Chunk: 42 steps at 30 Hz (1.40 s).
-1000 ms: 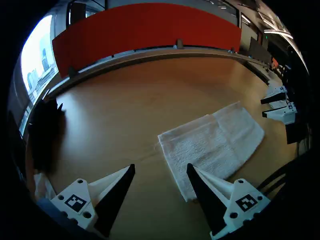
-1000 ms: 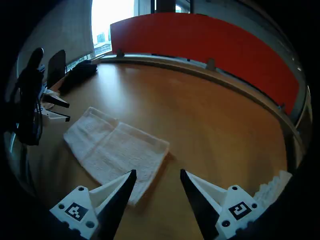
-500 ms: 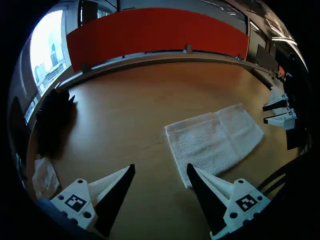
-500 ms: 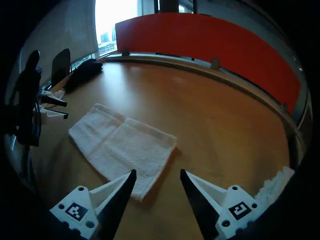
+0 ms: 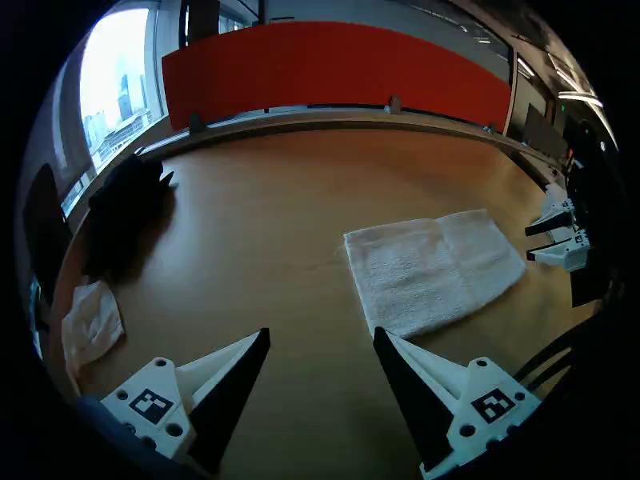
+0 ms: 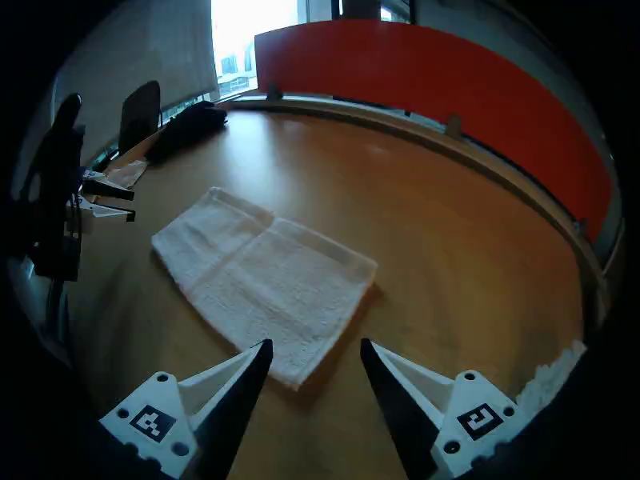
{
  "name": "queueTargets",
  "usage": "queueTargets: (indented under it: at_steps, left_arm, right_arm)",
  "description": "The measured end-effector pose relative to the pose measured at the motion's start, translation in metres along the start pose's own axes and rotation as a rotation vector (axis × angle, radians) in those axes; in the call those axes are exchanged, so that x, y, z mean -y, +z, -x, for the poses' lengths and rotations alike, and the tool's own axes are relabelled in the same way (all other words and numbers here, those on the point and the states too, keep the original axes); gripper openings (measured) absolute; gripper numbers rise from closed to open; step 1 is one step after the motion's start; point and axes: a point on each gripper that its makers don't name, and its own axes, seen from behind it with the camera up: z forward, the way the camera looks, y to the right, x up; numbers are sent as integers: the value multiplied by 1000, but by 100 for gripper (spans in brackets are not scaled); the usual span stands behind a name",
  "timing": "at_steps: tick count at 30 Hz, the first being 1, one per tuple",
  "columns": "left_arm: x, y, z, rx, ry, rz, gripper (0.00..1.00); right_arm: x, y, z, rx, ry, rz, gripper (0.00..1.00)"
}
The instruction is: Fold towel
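A white towel [image 5: 432,268] lies folded flat on the wooden table [image 5: 272,208]; the right gripper view shows the towel [image 6: 264,276] from the opposite side. My left gripper [image 5: 320,352] hovers open just short of the towel's near edge, nothing between its fingers. My right gripper [image 6: 314,360] is open too, above the towel's near corner without touching it. The right gripper [image 5: 552,238] appears far off at the right in the left gripper view. The left gripper [image 6: 108,200] appears at the far left in the right gripper view.
A red partition [image 5: 336,68] runs along the table's far edge. A dark bag [image 5: 124,212] lies at the table's left end, with a crumpled white cloth [image 5: 92,324] near it. Another white cloth [image 6: 552,372] sits at the right edge by my right gripper. Windows [image 5: 112,96] stand behind.
Both grippers have drawn back from the towel, which now sits farther from the fingertips. The left view has turned, bringing the crumpled cloth and bag more into view.
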Motion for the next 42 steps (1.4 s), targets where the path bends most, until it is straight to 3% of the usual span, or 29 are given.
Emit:
queueTargets:
  at_steps: [12, 26, 34, 40, 42]
  left_arm:
    - [4, -18, 2, -74, -65, -16, 96]
    - [13, -34, 7, -153, -78, -55, 96]
    - [21, -46, 8, -197, -73, -76, 96]
    - [25, -54, 7, -232, -63, -87, 96]
    - [26, -57, 8, -239, -61, -93, 96]
  right_arm:
    - [9, 1, 10, 46, -77, -40, 84]
    - [10, -1, 27, 121, -166, -78, 83]
    - [10, -2, 33, 152, -194, -99, 68]
    - [10, 0, 37, 175, -196, -113, 62]
    - [11, 1, 38, 181, -199, -117, 55]
